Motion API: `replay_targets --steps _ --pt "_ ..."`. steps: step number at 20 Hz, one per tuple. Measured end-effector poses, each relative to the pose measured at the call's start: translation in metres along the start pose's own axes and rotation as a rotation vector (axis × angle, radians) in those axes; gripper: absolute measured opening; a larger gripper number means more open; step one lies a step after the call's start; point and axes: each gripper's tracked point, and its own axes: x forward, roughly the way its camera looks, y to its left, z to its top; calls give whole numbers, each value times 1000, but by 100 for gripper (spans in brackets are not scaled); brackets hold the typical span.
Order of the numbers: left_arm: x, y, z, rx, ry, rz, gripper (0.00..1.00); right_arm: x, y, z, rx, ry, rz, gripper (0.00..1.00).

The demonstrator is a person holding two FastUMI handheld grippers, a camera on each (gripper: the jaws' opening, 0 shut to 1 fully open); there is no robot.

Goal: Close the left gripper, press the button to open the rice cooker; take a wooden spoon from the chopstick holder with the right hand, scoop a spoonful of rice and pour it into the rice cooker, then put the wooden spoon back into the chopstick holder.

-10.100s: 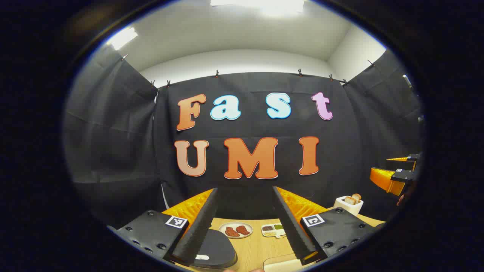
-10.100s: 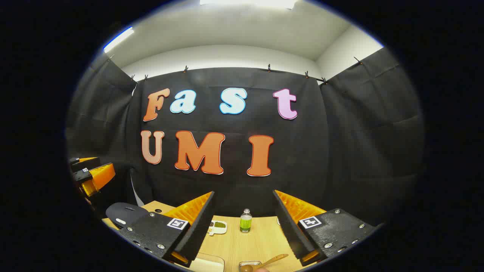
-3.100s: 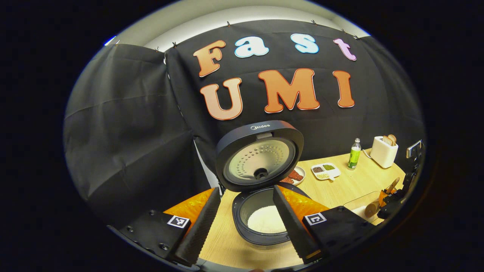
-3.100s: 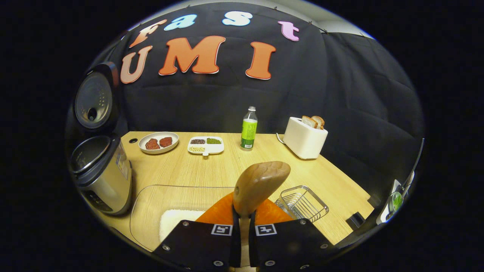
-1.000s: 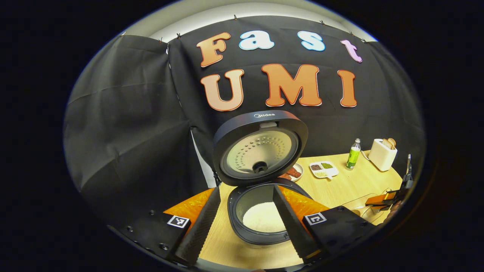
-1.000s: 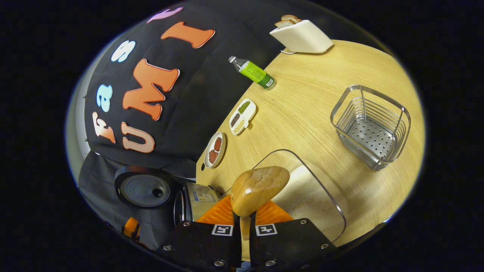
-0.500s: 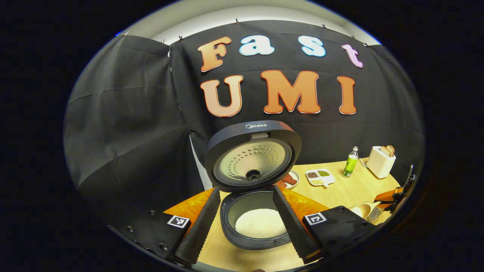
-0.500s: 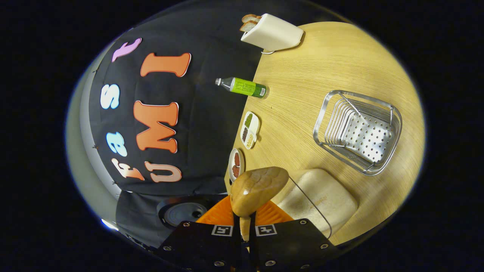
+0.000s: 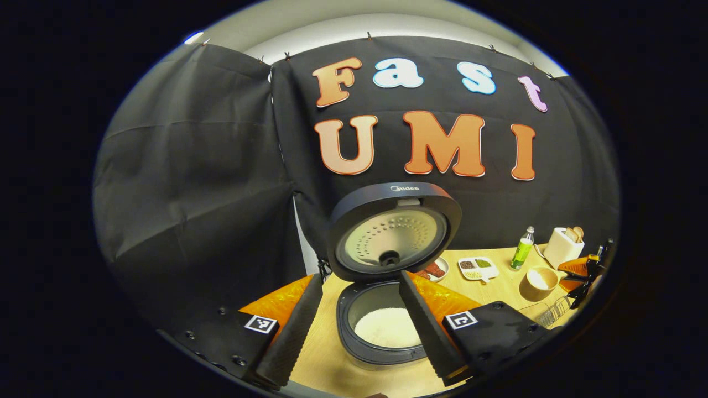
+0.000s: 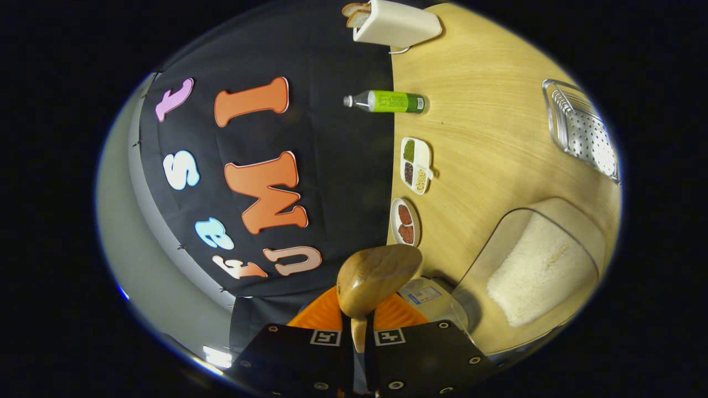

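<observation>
Across the wooden table (image 10: 487, 143), the right gripper (image 10: 358, 326) clamps its fingers on the stiff, light wooden spoon (image 10: 376, 279), best held by its handle, while the left gripper (image 9: 359, 326) stays wide before the open rice cooker (image 9: 387, 326).

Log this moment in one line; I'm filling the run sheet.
rice cooker: lid open | right gripper: shut on wooden spoon, carrying rice | left gripper: open

White toaster (image 10: 395, 25), green bottle (image 10: 394, 101), three-part dish (image 10: 416, 165) and meat plate (image 10: 405, 222) along the table's (image 10: 487, 127) back edge
</observation>
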Motion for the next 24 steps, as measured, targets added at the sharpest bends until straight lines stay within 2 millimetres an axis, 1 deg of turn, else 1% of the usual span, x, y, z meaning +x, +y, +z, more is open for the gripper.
replay_targets --steps 2,3,4,7,8,9,14,15,18,19,22,23,24 --pt "-3 11 4 4 -23 16 95 14 11 -15 -6 30 2 7" --pt "-4 14 4 8 -33 23 86 21 15 -23 -11 45 0 8" --pt "-4 18 5 14 -42 27 95 28 18 -31 -18 62 -4 8" --pt "-9 29 9 28 -74 50 96 47 23 -53 -45 105 -27 7" --pt "-11 33 10 32 -83 57 92 53 24 -58 -58 114 -37 7" --pt "-13 36 11 38 -91 64 96 59 25 -62 -73 122 -46 7" --pt "-22 45 17 45 -143 76 96 84 38 -88 -139 161 -61 7" --pt "-24 48 18 53 -149 83 89 90 40 -91 -163 165 -65 7" --pt "-25 52 18 71 -157 97 90 106 46 -105 -245 169 -80 7" --pt "-25 53 18 72 -158 101 90 107 47 -110 -278 166 -86 7" --pt "-24 57 17 70 -154 111 90 119 48 -119 -415 155 -118 7" --pt "-24 58 16 69 -153 114 97 122 47 -122 -467 155 -132 7" --pt "-23 59 16 70 -151 119 90 125 45 -125 -511 153 -142 7"
